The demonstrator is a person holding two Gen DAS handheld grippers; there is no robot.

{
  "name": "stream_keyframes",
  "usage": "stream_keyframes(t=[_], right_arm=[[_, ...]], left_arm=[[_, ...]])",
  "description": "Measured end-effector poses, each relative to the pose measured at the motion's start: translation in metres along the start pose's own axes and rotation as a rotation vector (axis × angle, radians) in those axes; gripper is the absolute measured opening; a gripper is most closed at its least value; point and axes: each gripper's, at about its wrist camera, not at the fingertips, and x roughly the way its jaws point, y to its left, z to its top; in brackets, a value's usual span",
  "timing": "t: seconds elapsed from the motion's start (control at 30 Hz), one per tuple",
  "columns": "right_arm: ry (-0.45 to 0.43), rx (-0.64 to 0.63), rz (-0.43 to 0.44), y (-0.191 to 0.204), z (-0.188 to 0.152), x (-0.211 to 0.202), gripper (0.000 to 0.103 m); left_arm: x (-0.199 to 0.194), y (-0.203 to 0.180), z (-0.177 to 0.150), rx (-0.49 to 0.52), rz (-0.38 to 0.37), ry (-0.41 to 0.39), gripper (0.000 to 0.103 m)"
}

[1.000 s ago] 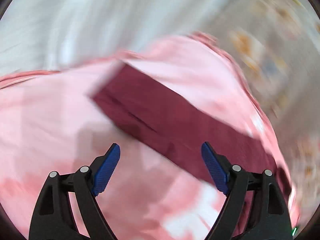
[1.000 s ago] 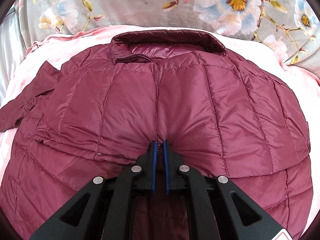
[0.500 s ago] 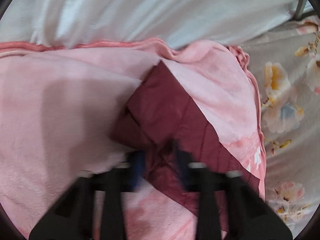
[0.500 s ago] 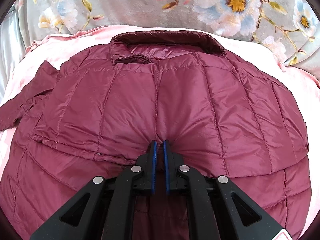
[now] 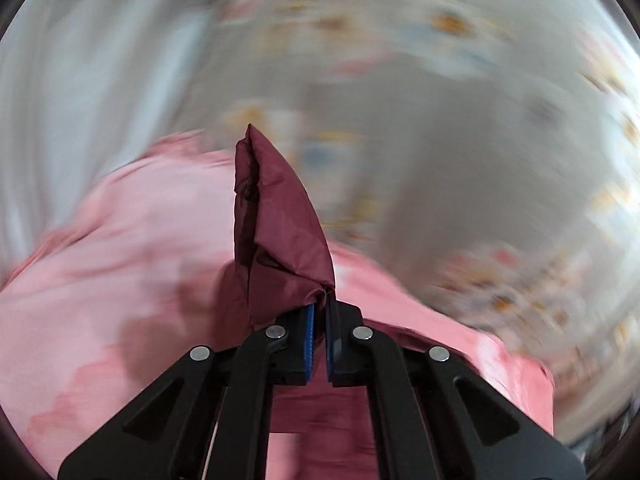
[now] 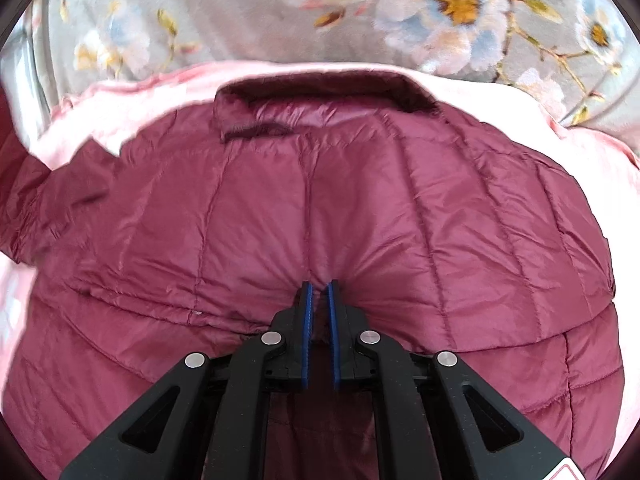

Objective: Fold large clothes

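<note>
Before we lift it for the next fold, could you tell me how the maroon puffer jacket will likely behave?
Probably floppy: the sleeve droops from the left gripper. Likely light and compressible; the puffer jacket puckers at the right gripper. Its sheen suggests slipperiness.

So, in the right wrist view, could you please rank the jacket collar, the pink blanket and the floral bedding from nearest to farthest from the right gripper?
From the right gripper:
1. Jacket collar, straight ahead.
2. Pink blanket, showing just beyond the collar.
3. Floral bedding, across the top.
</note>
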Motion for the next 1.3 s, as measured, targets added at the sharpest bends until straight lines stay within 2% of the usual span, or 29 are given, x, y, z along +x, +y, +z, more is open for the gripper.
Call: stream_keyframes(t=[0.1,0.23,0.37,0.5,0.57,0.67,0.73,0.77,0.8,0.83,0.87,0.9,0.97,1.03,1.1,1.17,1.3], right_arm=[[-0.039,0.047,0.053,-0.015,-0.001,-0.023,0.01],[-0.07,0.054,0.085,-0.034,-0.005,-0.059,0.01],[-0.097,0.07,0.077,-0.063,-0.01,-0.09,0.011],[-0.088,0.113,0.057,-0.1,-0.02,-0.107,0.011],[-0.076,0.117,0.049,-0.109,-0.025,-0.108,0.012],[-0.062,0.123,0.033,-0.116,-0.034,-0.108,0.022],[-0.053,0.126,0.029,-0.12,-0.037,-0.105,0.025],[-0.05,0.128,0.031,-0.122,-0.038,-0.104,0.027],[-0.05,0.131,0.033,-0.123,-0.037,-0.104,0.033],[-0.052,0.137,0.041,-0.124,-0.036,-0.103,0.045],[-0.056,0.142,0.05,-0.125,-0.034,-0.103,0.051],[-0.064,0.147,0.06,-0.126,-0.031,-0.103,0.06],[-0.07,0.154,0.066,-0.124,-0.026,-0.101,0.066],[-0.064,0.171,0.08,-0.123,-0.018,-0.096,0.07],[-0.038,0.205,0.105,-0.125,-0.01,-0.085,0.07],[-0.019,0.242,0.109,-0.129,-0.006,-0.076,0.07],[-0.002,0.331,0.059,-0.148,-0.007,-0.061,0.07]], left_arm=[[0.008,-0.093,-0.014,0.116,-0.146,0.036,0.003],[0.029,-0.195,-0.058,0.249,-0.286,0.129,0.003],[0.06,-0.251,-0.111,0.297,-0.353,0.224,0.003],[0.109,-0.272,-0.166,0.277,-0.344,0.353,0.003],[0.126,-0.273,-0.191,0.276,-0.309,0.397,0.003],[0.163,-0.27,-0.236,0.273,-0.257,0.5,0.005],[0.173,-0.262,-0.256,0.26,-0.239,0.528,0.009],[0.174,-0.259,-0.262,0.25,-0.238,0.53,0.02],[0.174,-0.251,-0.266,0.235,-0.244,0.529,0.029],[0.172,-0.243,-0.268,0.211,-0.258,0.523,0.052],[0.169,-0.235,-0.266,0.181,-0.27,0.512,0.072],[0.162,-0.222,-0.262,0.136,-0.295,0.495,0.076],[0.15,-0.202,-0.252,0.074,-0.332,0.479,0.086],[0.138,-0.174,-0.24,0.003,-0.342,0.464,0.091],[0.13,-0.145,-0.229,-0.065,-0.326,0.449,0.091],[0.125,-0.101,-0.218,-0.138,-0.267,0.442,0.091],[0.121,-0.024,-0.21,-0.278,-0.143,0.433,0.091]])
